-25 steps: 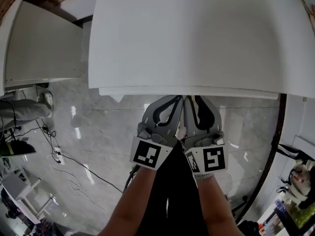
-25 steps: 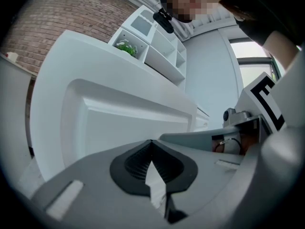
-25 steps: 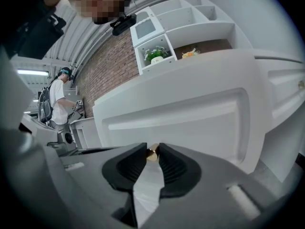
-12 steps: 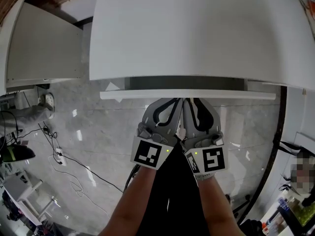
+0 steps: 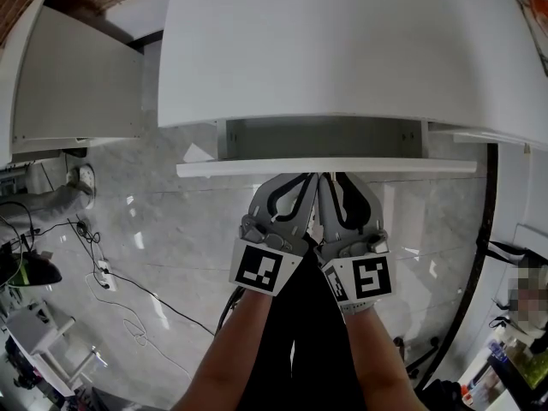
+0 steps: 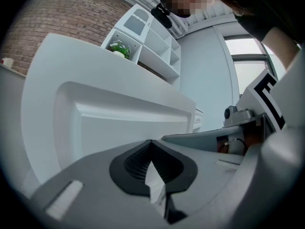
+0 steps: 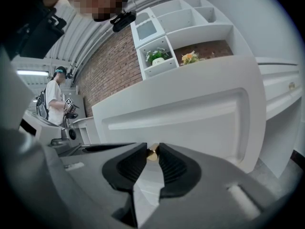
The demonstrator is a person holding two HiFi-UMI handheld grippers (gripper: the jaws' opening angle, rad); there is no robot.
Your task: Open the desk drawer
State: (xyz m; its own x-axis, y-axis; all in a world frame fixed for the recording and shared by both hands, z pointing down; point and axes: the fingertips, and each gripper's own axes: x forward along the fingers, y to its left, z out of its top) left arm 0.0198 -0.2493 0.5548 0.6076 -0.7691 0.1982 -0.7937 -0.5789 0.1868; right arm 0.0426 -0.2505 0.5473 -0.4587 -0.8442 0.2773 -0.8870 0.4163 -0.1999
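Jutting partly out from under the broad white counter (image 5: 342, 50), the white flat-fronted drawer (image 5: 257, 168) looks rigid and probably light-running; right tool (image 5: 336, 176) clamps its small brass knob (image 7: 152, 151), likely slippery but the sensible hold; left tool (image 5: 306, 176) has jaws together, empty.

The counter (image 5: 342, 50) and its drawer (image 5: 257, 168) are smooth white board with a matt, painted look, and the small knob (image 7: 152, 152) is shiny brass-coloured metal. The left claw (image 5: 304, 175) and right claw (image 5: 336, 175) are matt grey plastic with black ribbed pads (image 7: 175, 168) that look rubbery, each bearing a cube (image 5: 259, 268) faced with black-and-white print. The floor (image 5: 171, 229) is glossy grey stone-like tile that throws back the light, and the far wall (image 6: 62, 13) is rough red brick.
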